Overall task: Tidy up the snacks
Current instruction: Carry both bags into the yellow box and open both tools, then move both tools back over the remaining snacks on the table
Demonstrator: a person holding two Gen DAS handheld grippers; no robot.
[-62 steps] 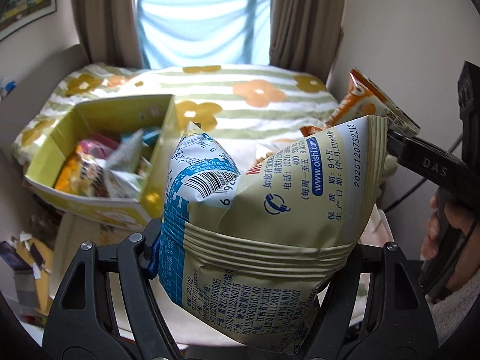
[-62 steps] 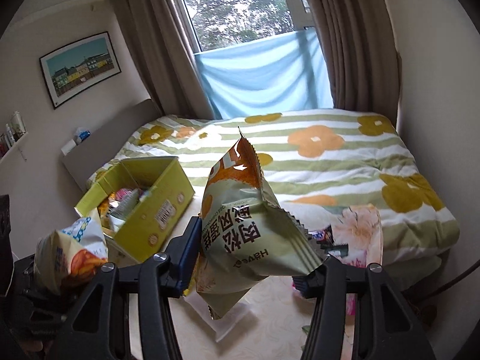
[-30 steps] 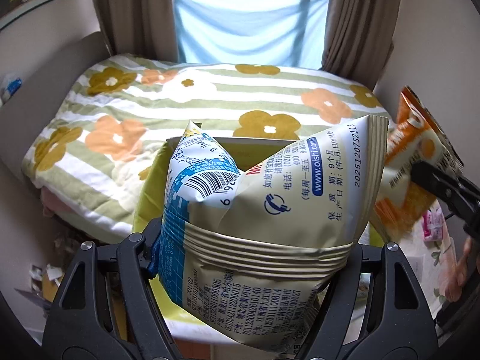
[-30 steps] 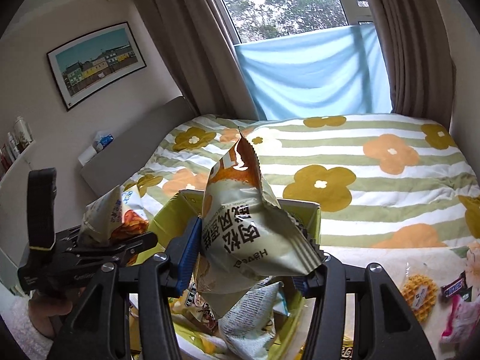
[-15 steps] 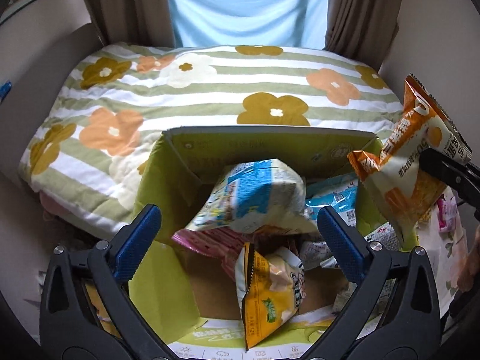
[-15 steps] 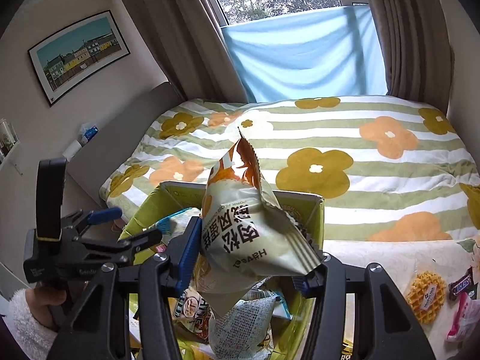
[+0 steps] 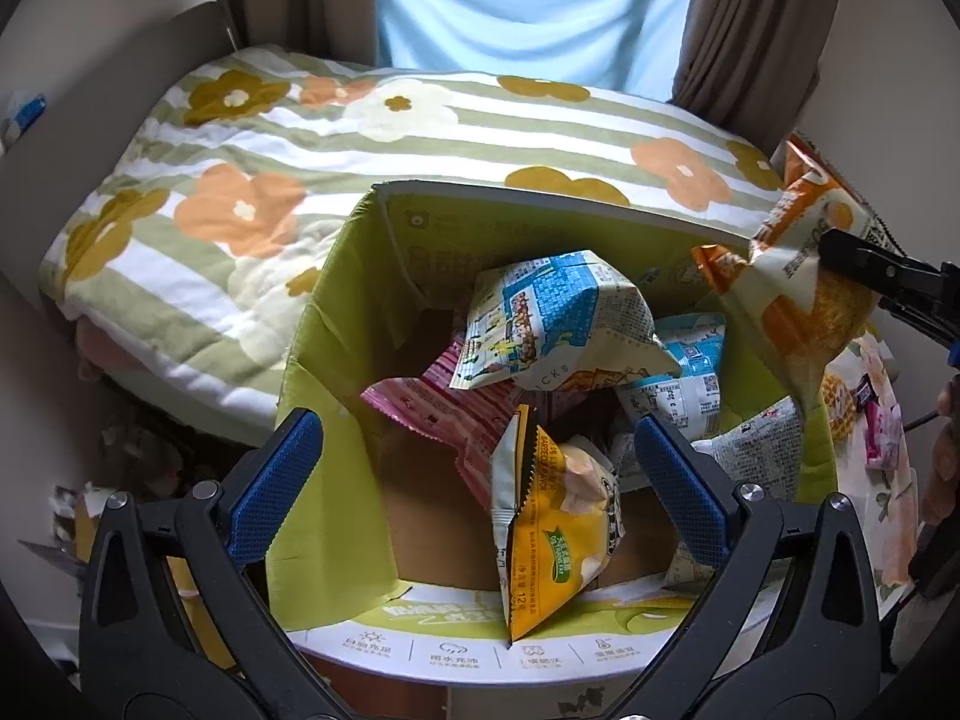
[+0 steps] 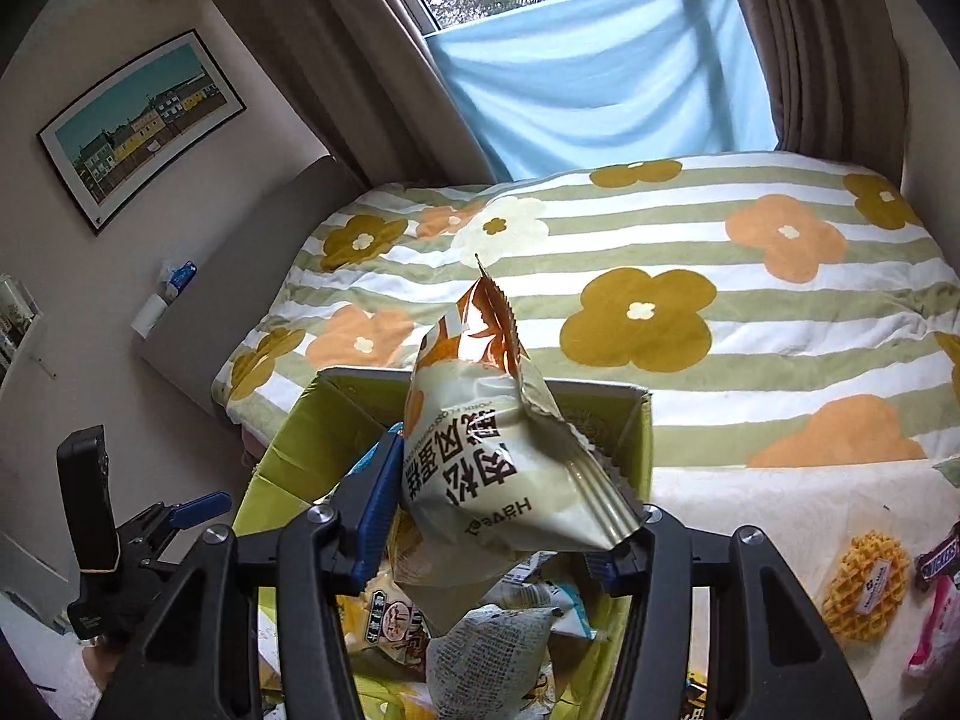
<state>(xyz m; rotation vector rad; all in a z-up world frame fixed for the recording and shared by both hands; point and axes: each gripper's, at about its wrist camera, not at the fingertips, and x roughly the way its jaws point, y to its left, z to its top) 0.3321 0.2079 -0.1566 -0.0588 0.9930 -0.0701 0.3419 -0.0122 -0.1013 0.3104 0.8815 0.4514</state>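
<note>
Hanging above the box (image 8: 636, 438), right gripper (image 8: 504, 516) clamps orange-and-cream snack bag (image 8: 492, 468).

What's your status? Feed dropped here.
Left gripper open, empty. Right gripper shut on orange snack bag, over green box. Nothing blocking.

Home bedroom, floral-quilted bed (image 8: 660, 300), curtained window (image 8: 600, 60), framed picture (image 8: 141, 120)

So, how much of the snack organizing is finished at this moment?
Partly done. Several packets, among them a blue-and-white snack bag and a yellow packet, already lie in the green cardboard box. The left gripper is open and empty. The right gripper holds an orange-and-cream snack bag above the box. A waffle packet and a chocolate bar remain outside.
</note>
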